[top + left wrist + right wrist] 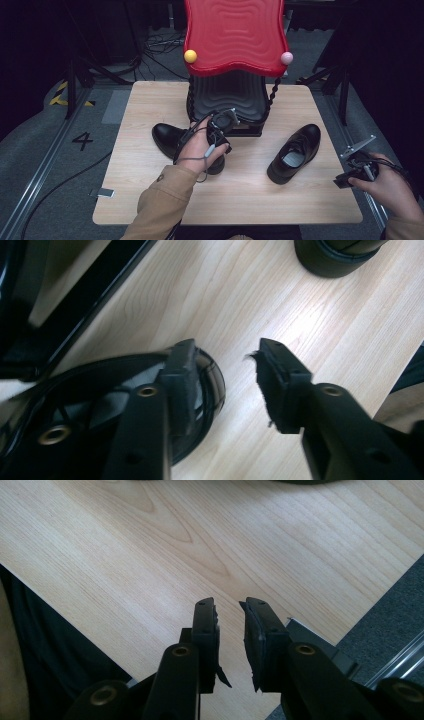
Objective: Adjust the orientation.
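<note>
Pale wood-grain laminate covers your table [150, 200], a squarish top with rounded corners standing on grey carpet, dark all around. At its far edge stands a shoe rack [235, 75]: a glossy red, wavy-ribbed top shelf [235, 35] with a yellow ball [190, 56] and a pink ball [286, 58] at its front corners, twisted black posts, and a black ribbed shelf below.

Your left gripper [227, 370] sits over the left shoe [167, 137], a smooth, shiny black leather dress shoe lying just in front of the rack. Its jaws stand well apart. In the left gripper view one pad overlaps the shoe's rounded glossy edge [210, 385]; the other is over bare wood, and nothing is clamped between them. The rubber pads look rough and frayed at their edges.

The right shoe [295, 152], a matching black lace-up with a pale insole, lies apart on the table's right half, toe pointing away from you.

Your right gripper [229, 605] is at the table's right edge, well clear of that shoe. Its jaws leave a narrow gap, with nothing but wood grain between them.
</note>
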The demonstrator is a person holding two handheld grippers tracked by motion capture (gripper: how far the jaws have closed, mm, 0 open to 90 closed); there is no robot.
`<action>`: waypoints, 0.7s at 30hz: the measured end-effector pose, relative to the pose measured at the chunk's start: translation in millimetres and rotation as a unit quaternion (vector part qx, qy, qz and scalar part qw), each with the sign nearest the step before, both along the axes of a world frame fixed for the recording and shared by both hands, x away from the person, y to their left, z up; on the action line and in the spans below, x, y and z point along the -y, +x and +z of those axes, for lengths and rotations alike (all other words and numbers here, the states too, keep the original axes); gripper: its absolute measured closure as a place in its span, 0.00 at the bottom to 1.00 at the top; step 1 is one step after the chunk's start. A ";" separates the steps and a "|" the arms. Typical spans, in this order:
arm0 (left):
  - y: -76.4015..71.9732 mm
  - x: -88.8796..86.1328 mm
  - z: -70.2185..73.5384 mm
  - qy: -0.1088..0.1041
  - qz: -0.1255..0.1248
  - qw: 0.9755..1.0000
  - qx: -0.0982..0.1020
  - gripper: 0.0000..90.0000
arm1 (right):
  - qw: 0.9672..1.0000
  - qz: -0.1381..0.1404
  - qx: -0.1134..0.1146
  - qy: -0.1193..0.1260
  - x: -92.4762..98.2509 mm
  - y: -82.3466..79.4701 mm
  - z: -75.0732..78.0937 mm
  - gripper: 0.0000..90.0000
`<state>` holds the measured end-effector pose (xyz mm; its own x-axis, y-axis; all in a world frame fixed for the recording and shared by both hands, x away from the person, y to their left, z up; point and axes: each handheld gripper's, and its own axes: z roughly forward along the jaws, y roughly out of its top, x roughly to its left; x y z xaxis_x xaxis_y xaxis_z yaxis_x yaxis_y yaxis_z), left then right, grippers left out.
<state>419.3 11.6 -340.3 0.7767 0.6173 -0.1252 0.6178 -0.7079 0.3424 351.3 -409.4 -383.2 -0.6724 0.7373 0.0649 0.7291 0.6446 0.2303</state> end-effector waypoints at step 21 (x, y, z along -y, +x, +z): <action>-19.0 -18.8 -21.0 0.045 0.004 0.998 -0.050 0.87 | 1.000 0.009 -0.005 0.006 -7.8 5.8 -1.9 0.82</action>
